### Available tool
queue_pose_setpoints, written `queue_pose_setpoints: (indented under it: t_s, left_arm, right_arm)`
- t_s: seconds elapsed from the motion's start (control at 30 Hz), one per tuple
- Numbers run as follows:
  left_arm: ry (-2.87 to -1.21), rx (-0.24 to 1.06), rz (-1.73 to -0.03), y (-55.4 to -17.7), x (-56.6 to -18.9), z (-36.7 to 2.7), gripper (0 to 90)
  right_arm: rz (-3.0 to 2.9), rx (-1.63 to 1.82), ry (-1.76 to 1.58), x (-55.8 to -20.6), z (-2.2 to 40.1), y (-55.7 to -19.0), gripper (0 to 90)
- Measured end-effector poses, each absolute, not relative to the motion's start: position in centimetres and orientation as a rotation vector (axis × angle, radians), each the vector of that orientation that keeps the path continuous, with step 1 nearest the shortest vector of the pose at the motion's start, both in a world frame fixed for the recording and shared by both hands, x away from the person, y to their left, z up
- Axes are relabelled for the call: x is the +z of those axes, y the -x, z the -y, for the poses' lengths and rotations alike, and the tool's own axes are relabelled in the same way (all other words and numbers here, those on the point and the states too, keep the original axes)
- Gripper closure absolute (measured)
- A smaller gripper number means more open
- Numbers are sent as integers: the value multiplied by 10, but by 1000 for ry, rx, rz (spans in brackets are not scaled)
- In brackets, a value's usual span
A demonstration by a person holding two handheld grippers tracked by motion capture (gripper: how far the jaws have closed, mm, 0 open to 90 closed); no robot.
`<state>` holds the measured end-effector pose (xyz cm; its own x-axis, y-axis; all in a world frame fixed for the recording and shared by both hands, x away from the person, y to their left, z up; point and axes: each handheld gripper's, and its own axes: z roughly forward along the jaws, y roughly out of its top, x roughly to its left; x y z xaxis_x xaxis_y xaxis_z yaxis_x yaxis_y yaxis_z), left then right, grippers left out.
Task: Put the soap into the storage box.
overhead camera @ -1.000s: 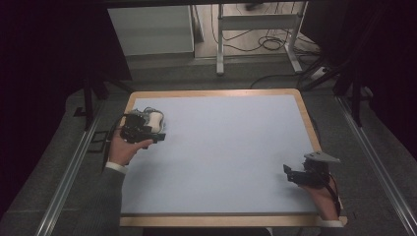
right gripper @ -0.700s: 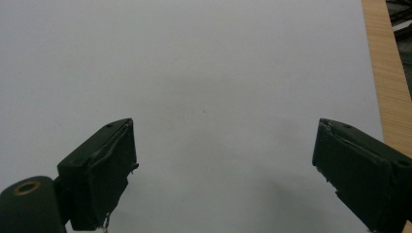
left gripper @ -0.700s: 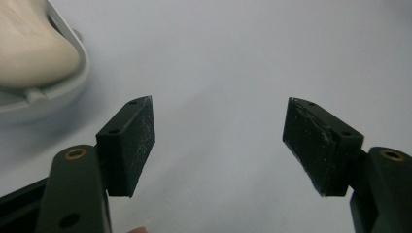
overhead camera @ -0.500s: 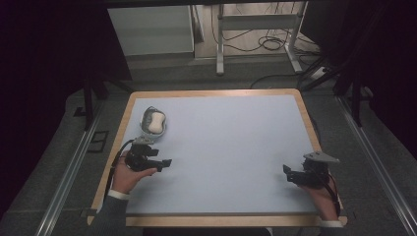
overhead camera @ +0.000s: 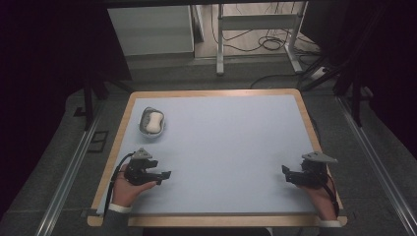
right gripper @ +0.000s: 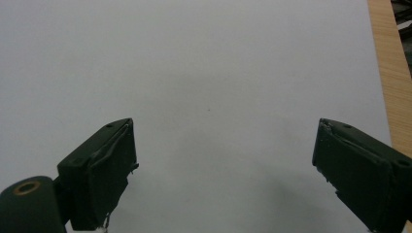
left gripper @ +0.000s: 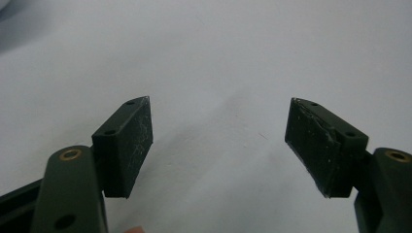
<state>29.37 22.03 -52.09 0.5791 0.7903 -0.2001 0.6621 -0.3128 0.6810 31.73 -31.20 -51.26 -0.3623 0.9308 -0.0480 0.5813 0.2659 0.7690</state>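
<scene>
Two grippers idle, nothing held. Soap dish (overhead camera: 153, 123) with soap sits far-left on mat (overhead camera: 231, 147), apparently set down. Left gripper (overhead camera: 164, 175), well apart from it, jaws just been opening, empty. Right gripper (overhead camera: 286, 171) spread, parked near-right.

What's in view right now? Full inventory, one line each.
Soap dish: one, grey-white, far-left part of the mat, apart from both grippers.
Soap bar: one, white, lying in the dish.
Mat: one, pale blue, covering the tabletop.
Table: one, light wood rim around the mat.
Metal frame: one, white, on the floor beyond the table, cables behind it.
Left gripper: one, black, near-left of the mat, jaws just opened further, nothing between them.
Right gripper: one, black, near-right of the mat, jaws open and empty.
Hands: two, holding the grippers from the near edge.
</scene>
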Motion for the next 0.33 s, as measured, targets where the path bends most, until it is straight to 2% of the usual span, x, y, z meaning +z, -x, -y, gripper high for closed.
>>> queue_pose_setpoints:
  t_s: [0.33]
  left_arm:
    - [-2058, 217, -1159, -295, -524, -219, 250]
  right_arm:
    - [-2033, 931, -1352, -511, 313, -317, 86]
